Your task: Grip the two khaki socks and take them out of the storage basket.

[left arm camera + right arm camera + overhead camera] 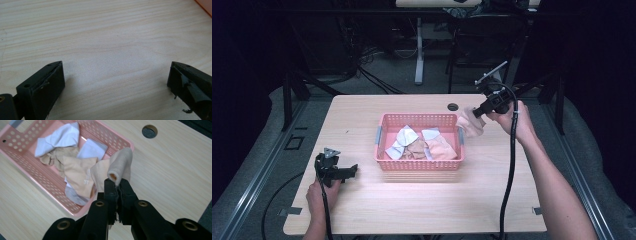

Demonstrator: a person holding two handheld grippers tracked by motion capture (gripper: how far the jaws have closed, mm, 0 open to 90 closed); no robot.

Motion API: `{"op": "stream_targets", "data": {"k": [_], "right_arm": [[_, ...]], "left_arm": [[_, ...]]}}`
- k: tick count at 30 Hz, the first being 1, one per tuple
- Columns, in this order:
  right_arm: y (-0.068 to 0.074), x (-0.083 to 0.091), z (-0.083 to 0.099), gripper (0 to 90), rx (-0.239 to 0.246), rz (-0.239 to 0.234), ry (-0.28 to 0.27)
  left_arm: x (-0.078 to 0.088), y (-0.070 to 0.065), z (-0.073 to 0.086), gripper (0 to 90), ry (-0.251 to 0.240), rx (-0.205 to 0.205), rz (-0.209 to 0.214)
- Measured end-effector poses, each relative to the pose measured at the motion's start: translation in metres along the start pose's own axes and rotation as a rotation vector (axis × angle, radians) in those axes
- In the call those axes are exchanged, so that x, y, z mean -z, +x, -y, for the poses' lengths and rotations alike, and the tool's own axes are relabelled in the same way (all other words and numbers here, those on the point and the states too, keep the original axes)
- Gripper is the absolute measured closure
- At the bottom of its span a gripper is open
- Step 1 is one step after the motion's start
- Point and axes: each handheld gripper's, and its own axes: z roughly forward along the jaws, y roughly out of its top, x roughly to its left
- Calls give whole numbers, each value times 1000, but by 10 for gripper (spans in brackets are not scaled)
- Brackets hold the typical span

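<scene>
At the near edge of a wooden table (422, 205), a person's left hand (318, 197) rests with the left gripper (343, 171) lying low on the bare wood, its jaws spread wide and nothing between them; the left gripper view looks along those two black jaws at plain tabletop, with a sliver of orange-pink at the top right corner. Beyond and to the right of that gripper stands a pink perforated basket (419, 164), holding a loose heap of white and tan socks (417, 145). Farther still, past the basket's right end, the right hand (518, 120) holds the right gripper (477, 112) raised above the table, its jaws pressed together on a beige sock (470, 125). In the right gripper view the sock (117, 167) stands up from the pinched jaws as a rolled fold with its open end facing the camera, and drapes away over the basket's (75, 211) near rim. Just beyond this gripper, a round cable hole (453, 106) sits in the tabletop near the far edge, and past the table lie dark floor, cables and a desk leg.
</scene>
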Motion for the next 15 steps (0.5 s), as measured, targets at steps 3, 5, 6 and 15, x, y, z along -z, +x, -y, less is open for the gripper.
{"op": "stream_targets", "data": {"k": [3,5,6,15], "right_arm": [[-10,-2,9,866,-18,8,18],[-14,-2,12,866,-24,17,31],[-14,-2,12,866,-24,17,31],[-28,-10,22,866,-44,39,78]], "left_arm": [[0,0,0,10,-2,-1,0],[0,0,0,10,-1,0,0],[0,0,0,10,-1,-1,0],[0,0,0,9,-1,0,0]]}}
